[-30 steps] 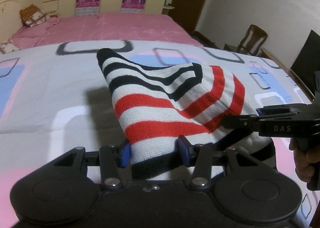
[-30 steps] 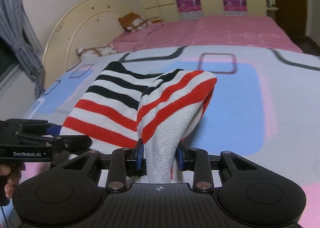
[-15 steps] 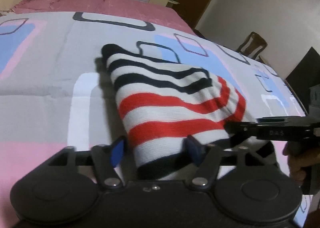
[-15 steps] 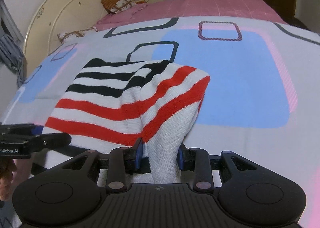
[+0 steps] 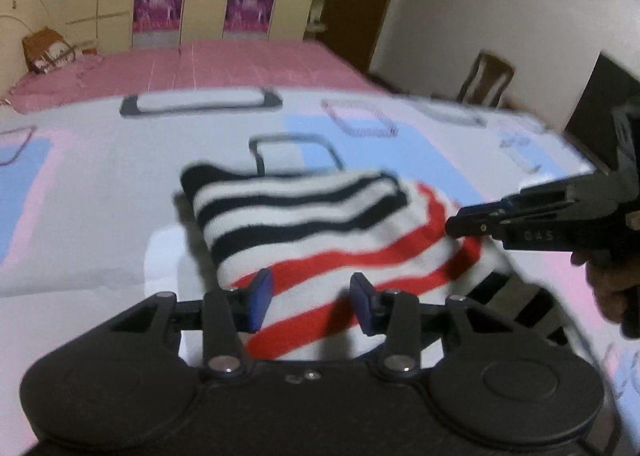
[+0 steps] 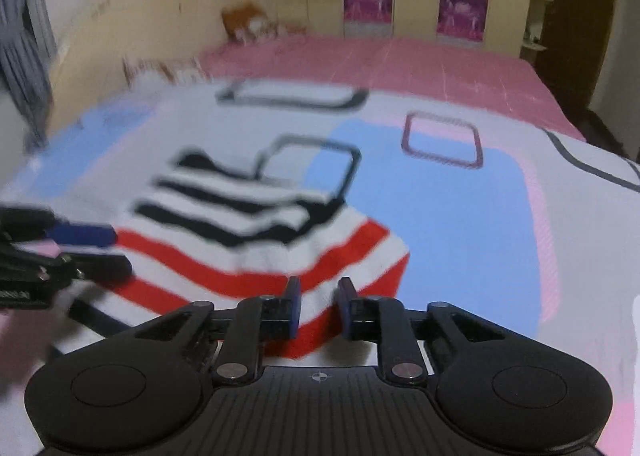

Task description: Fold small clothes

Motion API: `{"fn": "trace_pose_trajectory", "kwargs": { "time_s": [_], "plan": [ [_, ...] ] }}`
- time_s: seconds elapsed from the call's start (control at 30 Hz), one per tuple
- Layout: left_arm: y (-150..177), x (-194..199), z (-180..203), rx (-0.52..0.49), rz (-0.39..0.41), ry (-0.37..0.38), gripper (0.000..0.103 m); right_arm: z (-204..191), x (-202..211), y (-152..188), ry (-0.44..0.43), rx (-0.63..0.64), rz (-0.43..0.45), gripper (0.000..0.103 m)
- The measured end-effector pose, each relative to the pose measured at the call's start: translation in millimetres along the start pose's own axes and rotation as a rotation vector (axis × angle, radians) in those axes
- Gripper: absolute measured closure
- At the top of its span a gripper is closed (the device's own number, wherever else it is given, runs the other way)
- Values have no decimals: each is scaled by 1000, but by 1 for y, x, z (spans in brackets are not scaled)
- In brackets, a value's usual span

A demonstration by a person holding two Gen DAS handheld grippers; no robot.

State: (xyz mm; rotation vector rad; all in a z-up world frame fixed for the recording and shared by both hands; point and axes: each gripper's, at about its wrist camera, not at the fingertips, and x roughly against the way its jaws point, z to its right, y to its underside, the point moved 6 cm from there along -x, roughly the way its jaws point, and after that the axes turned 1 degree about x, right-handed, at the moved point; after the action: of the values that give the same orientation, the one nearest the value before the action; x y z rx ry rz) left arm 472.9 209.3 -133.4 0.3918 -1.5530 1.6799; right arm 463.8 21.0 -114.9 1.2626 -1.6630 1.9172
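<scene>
A small knit garment with black, white and red stripes point(image 5: 320, 224) lies folded over on the patterned bed cover point(image 5: 88, 224); it also shows in the right wrist view point(image 6: 256, 240). My left gripper point(image 5: 312, 296) is open just above the garment's near edge, nothing between its blue pads. My right gripper point(image 6: 319, 306) is open, its jaws a narrow gap apart, above the garment's red-striped corner. The right gripper shows at the right of the left wrist view point(image 5: 520, 220), and the left gripper at the left of the right wrist view point(image 6: 80, 252).
A pink bedspread point(image 5: 208, 64) covers the far part of the bed, with a brown pillow point(image 5: 48, 50) at the headboard. Wardrobe doors with purple panels point(image 6: 464, 8) stand behind. A wooden chair point(image 5: 486, 76) stands at the far right. Both views are motion-blurred.
Both grippers lowered the lifted garment onto the bed, opened and let it go. It now lies flat in a folded stack, and both grippers have drawn back from it.
</scene>
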Motion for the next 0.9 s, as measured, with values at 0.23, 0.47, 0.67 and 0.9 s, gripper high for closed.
{"fn": "trace_pose_trajectory", "kwargs": {
  "time_s": [0.23,0.47,0.67,0.9],
  "plan": [
    [8,0,-3,8,0,1,65,14,-10,13,-22,-83,-5,86],
    [23,61,31,-3,58,43,75,-10,67,29,-101,-8,81,86],
    [66,51,50,13,-15,1,74,-24,56,73,-42,92,-9,87],
    [71,62,54,36,6,-51,74,-22,58,73,-42,62,30,87]
  ]
}}
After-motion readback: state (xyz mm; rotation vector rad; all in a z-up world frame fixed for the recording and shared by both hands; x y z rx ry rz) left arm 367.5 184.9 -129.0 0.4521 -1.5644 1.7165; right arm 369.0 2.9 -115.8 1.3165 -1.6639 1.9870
